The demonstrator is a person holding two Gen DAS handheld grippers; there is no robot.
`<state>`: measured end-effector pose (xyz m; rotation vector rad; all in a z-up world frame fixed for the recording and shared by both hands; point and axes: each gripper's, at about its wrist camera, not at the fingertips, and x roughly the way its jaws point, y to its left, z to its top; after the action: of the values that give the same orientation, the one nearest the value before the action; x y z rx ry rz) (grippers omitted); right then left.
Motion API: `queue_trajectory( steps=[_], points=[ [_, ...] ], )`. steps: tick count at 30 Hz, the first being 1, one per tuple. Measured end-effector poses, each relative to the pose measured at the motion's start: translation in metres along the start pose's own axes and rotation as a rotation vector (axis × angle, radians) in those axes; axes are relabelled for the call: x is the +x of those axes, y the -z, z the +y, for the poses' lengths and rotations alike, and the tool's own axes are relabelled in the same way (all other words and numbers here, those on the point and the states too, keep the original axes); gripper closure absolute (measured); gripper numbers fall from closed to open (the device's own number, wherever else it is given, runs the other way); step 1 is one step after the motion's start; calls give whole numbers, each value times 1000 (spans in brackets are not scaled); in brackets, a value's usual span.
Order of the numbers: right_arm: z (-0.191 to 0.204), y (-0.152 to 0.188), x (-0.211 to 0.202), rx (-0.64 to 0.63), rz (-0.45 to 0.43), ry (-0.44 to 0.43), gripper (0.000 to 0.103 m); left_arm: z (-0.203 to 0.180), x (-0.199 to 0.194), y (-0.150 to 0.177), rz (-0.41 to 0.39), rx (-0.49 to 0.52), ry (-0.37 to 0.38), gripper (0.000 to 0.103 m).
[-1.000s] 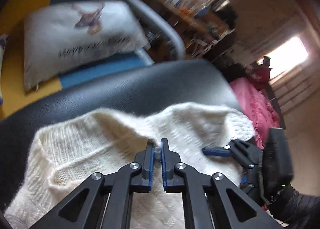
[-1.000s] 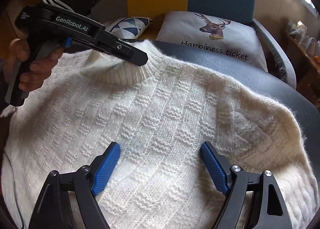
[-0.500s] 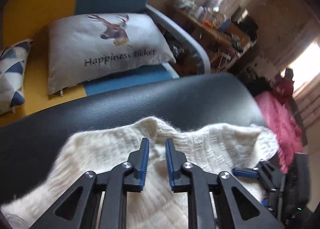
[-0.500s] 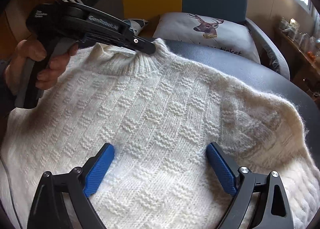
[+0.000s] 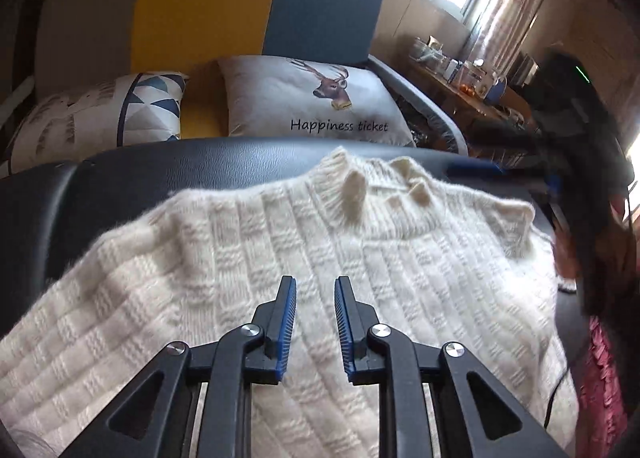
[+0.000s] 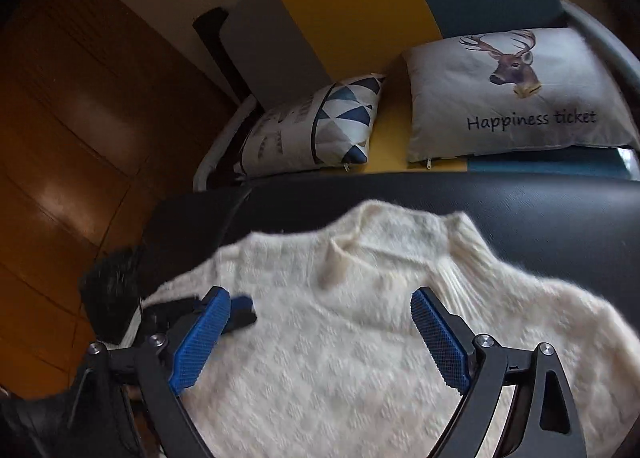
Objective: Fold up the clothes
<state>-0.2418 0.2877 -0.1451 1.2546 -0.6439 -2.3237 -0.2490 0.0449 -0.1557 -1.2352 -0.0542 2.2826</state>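
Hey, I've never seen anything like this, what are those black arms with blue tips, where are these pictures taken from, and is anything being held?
These are two handheld grippers, each carried by a person, with a camera looking along its fingers. One view shows the left gripper, jaws slightly apart, having just opened. The other shows the right gripper, spread wide. Both are over a cream knitted sweater lying flat on a black padded surface. Neither holds anything. Behind it are a deer cushion and a triangle-patterned cushion.
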Motion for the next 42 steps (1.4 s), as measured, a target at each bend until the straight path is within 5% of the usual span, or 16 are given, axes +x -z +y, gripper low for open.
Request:
queue_trajectory(
  steps=[5, 7, 10, 14, 18, 22, 24, 25, 31, 35, 38, 42],
  points=[
    [-26, -32, 69, 210, 132, -88, 10, -2, 4, 20, 16, 42, -28, 84],
    [-28, -34, 84, 215, 140, -77, 18, -1, 4, 22, 16, 45, -24, 84],
    [-12, -33, 93, 150, 130, -145, 54, 4, 5, 23, 12, 10, 8, 84],
    [4, -28, 116, 92, 208, -102, 55, 10, 6, 23, 8, -20, 45, 84],
    [13, -37, 107, 58, 120, -80, 84, 5, 5, 23, 7, -6, 24, 84],
    [16, -49, 110, 37, 59, -85, 86, -6, 4, 26, 9, 30, -33, 84],
    [1, -50, 132, 58, 111, -6, 86, -9, 3, 27, 11, 42, -51, 84],
    [-4, -48, 135, 68, 113, 3, 100, -8, 3, 27, 11, 38, -48, 84],
    [-9, -46, 115, 93, 80, 17, 93, 4, -20, 24, -58, 0, -38, 84],
    [-4, -39, 78, 58, 39, 35, 35, 34, -45, 10, -131, -91, -32, 84],
    [8, -30, 56, 6, 15, 35, 35, 52, -47, -4, -130, -103, -108, 84],
    [30, -2, 59, -90, 101, 51, 35, 83, -34, -5, -34, -160, -242, 84]
  ],
)
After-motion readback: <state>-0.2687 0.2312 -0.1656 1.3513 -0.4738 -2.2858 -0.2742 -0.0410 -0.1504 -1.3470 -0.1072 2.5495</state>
